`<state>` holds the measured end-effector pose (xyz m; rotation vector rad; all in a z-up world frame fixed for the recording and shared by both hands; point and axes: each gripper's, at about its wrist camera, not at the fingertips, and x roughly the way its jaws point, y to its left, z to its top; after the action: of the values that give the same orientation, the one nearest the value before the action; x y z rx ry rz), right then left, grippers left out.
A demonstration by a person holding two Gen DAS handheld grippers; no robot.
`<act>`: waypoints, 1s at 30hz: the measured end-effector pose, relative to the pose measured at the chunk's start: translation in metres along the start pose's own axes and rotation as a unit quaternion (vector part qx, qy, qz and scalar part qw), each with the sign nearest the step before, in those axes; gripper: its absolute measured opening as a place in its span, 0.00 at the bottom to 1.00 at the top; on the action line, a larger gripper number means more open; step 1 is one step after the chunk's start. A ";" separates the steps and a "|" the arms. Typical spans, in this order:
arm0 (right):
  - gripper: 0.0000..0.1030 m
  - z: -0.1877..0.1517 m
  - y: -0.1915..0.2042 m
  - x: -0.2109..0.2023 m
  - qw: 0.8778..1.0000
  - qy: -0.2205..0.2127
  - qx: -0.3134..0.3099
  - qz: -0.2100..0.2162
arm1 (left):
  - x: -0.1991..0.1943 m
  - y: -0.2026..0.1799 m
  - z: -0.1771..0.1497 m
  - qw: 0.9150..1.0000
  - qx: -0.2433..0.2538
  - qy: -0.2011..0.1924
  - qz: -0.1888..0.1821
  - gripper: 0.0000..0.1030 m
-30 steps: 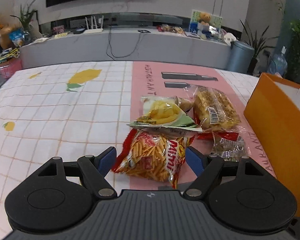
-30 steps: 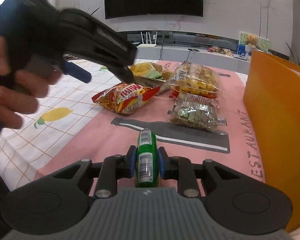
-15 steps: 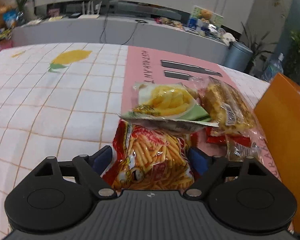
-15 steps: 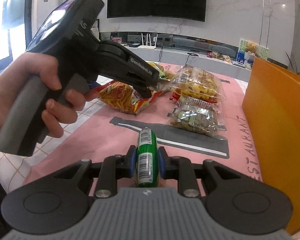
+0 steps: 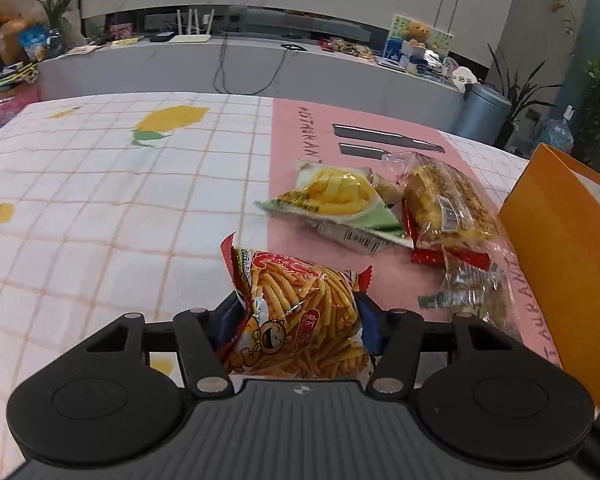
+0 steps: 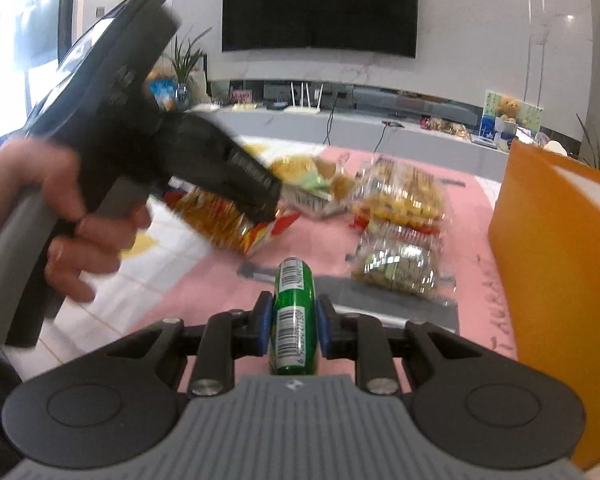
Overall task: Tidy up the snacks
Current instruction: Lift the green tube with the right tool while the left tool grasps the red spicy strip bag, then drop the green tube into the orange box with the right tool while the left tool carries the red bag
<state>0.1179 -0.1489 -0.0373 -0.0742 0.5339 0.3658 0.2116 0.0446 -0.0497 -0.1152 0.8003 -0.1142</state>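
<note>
Fingers of the left gripper (image 5: pixel 296 320) are pinching the red fries bag (image 5: pixel 300 312), holding it clear of the tablecloth (image 5: pixel 100 208). The right gripper (image 6: pixel 291 320) is clamping a green can (image 6: pixel 294 312) above the pink mat (image 6: pixel 220 284). Remaining snack packs (image 5: pixel 440 204) are lying just beside the orange bag (image 5: pixel 560 260); the checked cloth to their left is lying bare.

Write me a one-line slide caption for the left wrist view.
Left gripper clamps a red bag of snack sticks, other snack packs and an orange box beyond.
</note>
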 end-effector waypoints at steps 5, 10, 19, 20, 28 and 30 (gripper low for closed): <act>0.20 0.020 -0.009 -0.027 0.999 -0.040 0.025 0.003 | -0.037 0.001 -0.013 1.000 -0.008 -0.017 0.014 0.65; 0.20 0.047 -0.030 -0.066 0.994 -0.091 0.057 0.013 | -0.070 -0.007 -0.016 0.999 -0.013 -0.041 -0.006 0.65; 0.20 0.081 -0.120 -0.135 0.985 -0.137 0.102 -0.019 | -0.102 -0.063 -0.003 0.989 0.023 -0.078 -0.120 0.65; 0.20 0.080 -0.132 -0.133 0.984 -0.128 0.117 -0.029 | -0.103 -0.069 -0.002 0.988 0.025 -0.081 -0.131 0.65; 0.20 0.068 -0.190 -0.073 0.973 -0.007 0.220 -0.068 | -0.094 -0.107 -0.001 0.980 0.037 -0.085 -0.178 0.65; 0.20 0.071 -0.196 -0.057 0.972 0.015 0.219 -0.080 | -0.089 -0.108 -0.003 0.979 0.033 -0.084 -0.182 0.65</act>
<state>0.1766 -0.3385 0.0478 0.3018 0.6235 0.0834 0.1418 -0.0493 0.0275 -0.2050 0.5992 -0.4714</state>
